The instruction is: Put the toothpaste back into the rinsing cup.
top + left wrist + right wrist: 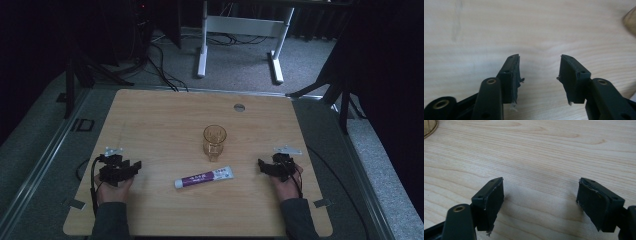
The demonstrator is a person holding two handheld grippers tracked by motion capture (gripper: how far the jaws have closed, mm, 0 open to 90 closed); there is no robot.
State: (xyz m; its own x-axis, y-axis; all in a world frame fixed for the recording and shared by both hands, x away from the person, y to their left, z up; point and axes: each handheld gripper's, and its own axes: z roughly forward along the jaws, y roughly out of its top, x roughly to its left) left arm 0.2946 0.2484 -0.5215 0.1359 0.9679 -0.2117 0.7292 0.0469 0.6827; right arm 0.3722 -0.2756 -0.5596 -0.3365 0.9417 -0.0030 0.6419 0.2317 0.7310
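1. Nearest the camera in the high view, two sleeved forearms came in from the bottom edge of the wooden table (150, 120), one at each side.
2. The left gripper (134, 166) rested low at the table's left side, held in the left hand (111, 189), jaws pointing toward the middle. In the left gripper view (539, 68) its jaws stood apart with bare wood between them and nothing held; the pads (514, 75) looked frayed at their edges.
3. The right gripper (262, 165) sat at the right side, held in the right hand (287, 187), jaws pointing inward too. In the right gripper view (540, 192) its jaws stood wide apart over bare wood, gripping nothing.
4. Between the two grippers, a little nearer than their tips, lay the tube (203, 177), white with a purple label, flat on the table and slanted, its cap end toward the left gripper. It was clear of both grippers.
5. Just beyond the tube stood the glass (214, 141), amber-tinted and upright, near the tube but apart from it. A curved amber edge at the corner of each gripper view was possibly this glass (429, 128), though too little showed to be sure.
6. Farther on, a small round grommet (239, 107) sat near the table's far edge.
7. Beyond the table, a white frame (240, 30) stood on grey floor with dark cables trailing beside it.
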